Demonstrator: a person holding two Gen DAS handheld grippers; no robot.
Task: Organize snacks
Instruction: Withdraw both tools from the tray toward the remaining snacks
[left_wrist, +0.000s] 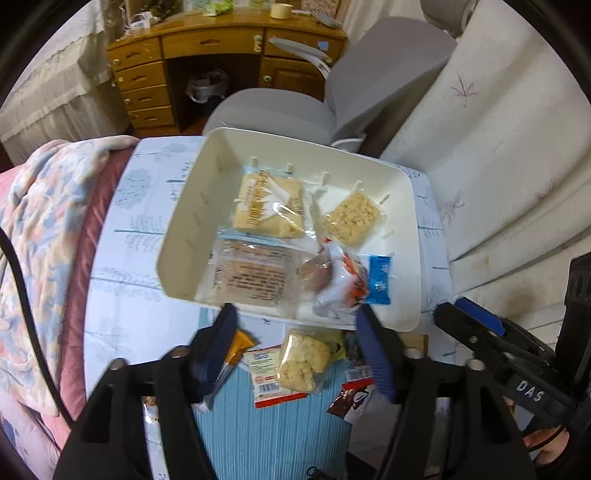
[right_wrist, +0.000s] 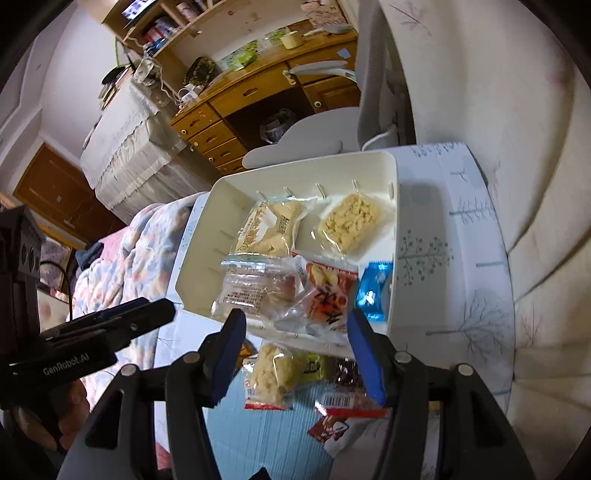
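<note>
Both claws – left gripper (left_wrist: 295, 325) and "GenRobot.AI"-marked right gripper (right_wrist: 295, 328) – gape wide, empty, at the snack-filled white bin's (left_wrist: 177, 236) near edge

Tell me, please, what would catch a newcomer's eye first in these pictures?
Probably the white bin in the middle of the table, holding several snack packs, with the bright blue packet at its right wall. Next, the loose snacks just in front of it, a pale rice-cracker pack lying between the open left gripper's blue fingers.

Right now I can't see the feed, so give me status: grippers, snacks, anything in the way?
Left gripper open, empty. Right gripper open, empty. White bin holds five packets; puffed-rice packet and others wait on the blue mat. Nothing blocking.
</note>
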